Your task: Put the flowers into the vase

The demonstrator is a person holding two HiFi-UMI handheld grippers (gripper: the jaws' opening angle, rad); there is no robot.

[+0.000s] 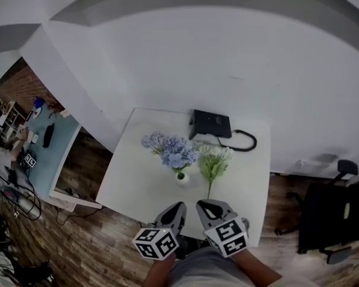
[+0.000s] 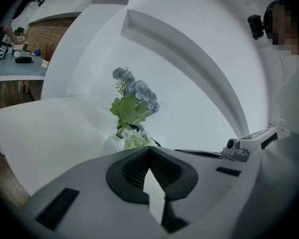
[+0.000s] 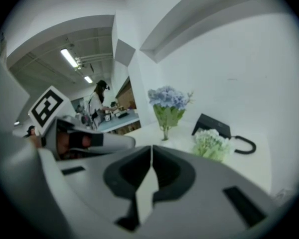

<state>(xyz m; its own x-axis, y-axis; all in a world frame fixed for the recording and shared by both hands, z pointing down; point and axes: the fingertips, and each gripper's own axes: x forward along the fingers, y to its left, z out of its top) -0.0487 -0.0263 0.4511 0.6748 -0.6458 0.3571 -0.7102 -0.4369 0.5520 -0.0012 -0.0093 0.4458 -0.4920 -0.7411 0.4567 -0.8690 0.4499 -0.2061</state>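
1. My left claw [image 2: 149,151] was closed tip to tip with nothing in it, above the near edge of the white table [image 1: 131,187].
2. My right claw [image 3: 151,148] was just beside it. Its jaws were together as well, and empty.
3. The white vase [image 1: 182,177] stood upright near the middle of the table, ahead of both claws, with the blue flowers [image 1: 169,149] in it.
4. The white-and-green bunch [image 1: 214,159] lay on the tabletop just right of the vase — heads away from me, stem pointing back toward my right claw, not in the vase.
5. Behind the flowers, at the far edge, sat a black box [image 1: 210,124] with a black cable [image 1: 246,141] looping off to its right.
6. Neither claw touched the vase or any flower.
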